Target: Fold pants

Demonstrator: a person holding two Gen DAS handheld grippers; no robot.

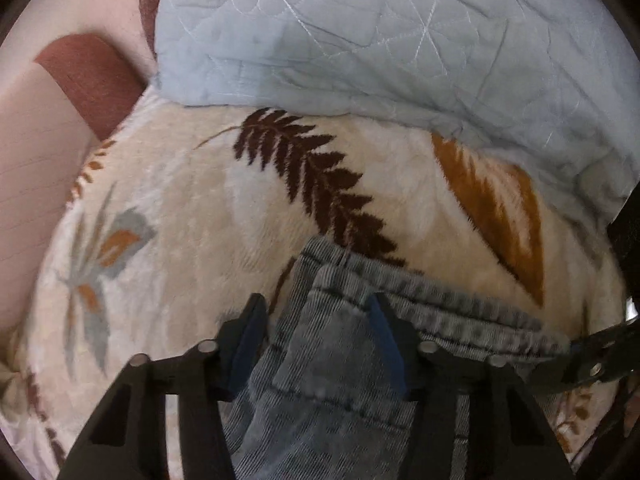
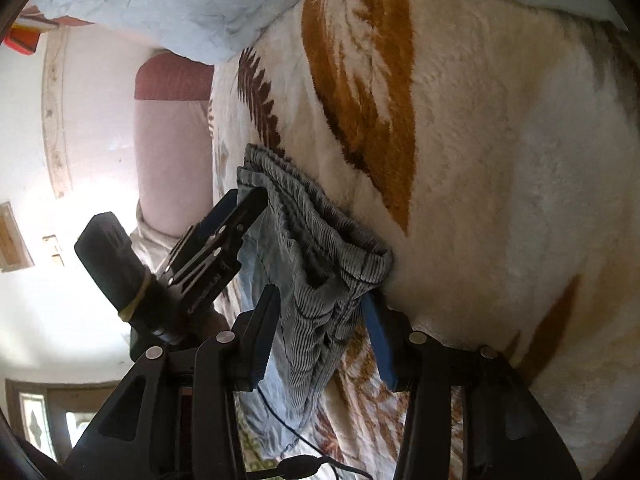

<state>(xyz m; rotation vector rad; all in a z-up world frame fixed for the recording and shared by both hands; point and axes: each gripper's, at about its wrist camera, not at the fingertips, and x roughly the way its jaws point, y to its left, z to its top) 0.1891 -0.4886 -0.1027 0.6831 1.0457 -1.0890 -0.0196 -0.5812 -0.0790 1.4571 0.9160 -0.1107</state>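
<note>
Grey-blue corduroy pants point(image 1: 340, 360) lie over a cream fleece blanket point(image 1: 192, 208) with leaf prints. In the left wrist view my left gripper point(image 1: 316, 316) has its fingers on both sides of the waistband corner, with the fabric between them. My right gripper's tip point(image 1: 592, 356) holds the waistband's far end at the right edge. In the right wrist view my right gripper point(image 2: 320, 300) straddles the bunched waistband of the pants point(image 2: 316, 248), and the left gripper point(image 2: 240, 208) grips the cloth further up.
A pale blue quilted cover point(image 1: 360, 32) lies bunched at the blanket's far side. A pink and maroon cushion point(image 1: 80, 80) is at the left. A black cable point(image 2: 296, 432) runs below the pants in the right wrist view.
</note>
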